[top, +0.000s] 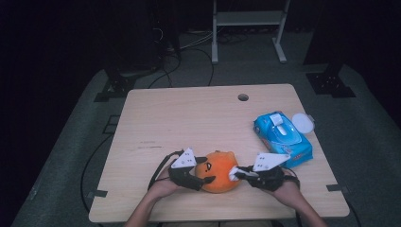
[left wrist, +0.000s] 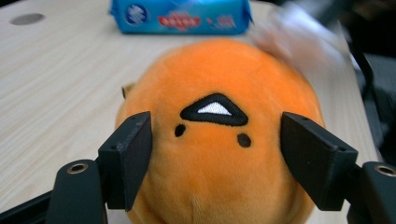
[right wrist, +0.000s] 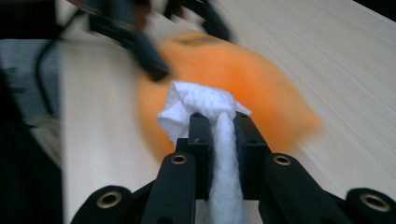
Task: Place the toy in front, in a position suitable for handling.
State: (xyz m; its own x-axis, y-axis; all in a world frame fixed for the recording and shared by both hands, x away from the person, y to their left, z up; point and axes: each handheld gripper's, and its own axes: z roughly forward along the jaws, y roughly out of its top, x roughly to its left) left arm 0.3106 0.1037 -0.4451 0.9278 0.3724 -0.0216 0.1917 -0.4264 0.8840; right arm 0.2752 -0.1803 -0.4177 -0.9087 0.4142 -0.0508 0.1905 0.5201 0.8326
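An orange plush toy (top: 218, 171) with a stitched black face lies near the table's front edge. My left gripper (top: 207, 169) grips it from the left. In the left gripper view the plush toy (left wrist: 219, 177) sits between the two black jaws of that gripper (left wrist: 217, 122), which press on its sides. My right gripper (top: 235, 173) is at the toy's right side, shut on a crumpled white wipe (top: 233, 174). In the right gripper view the wipe (right wrist: 196, 100) bulges out past the gripper's (right wrist: 222, 116) jaw tips, right against the blurred plush toy (right wrist: 252, 74).
A blue pack of wet wipes (top: 283, 137) lies at the right of the wooden table (top: 189, 118), with a round white lid (top: 302, 123) beside it. A cable hole (top: 243, 97) sits near the far edge. The wipes pack (left wrist: 182, 16) lies beyond the toy.
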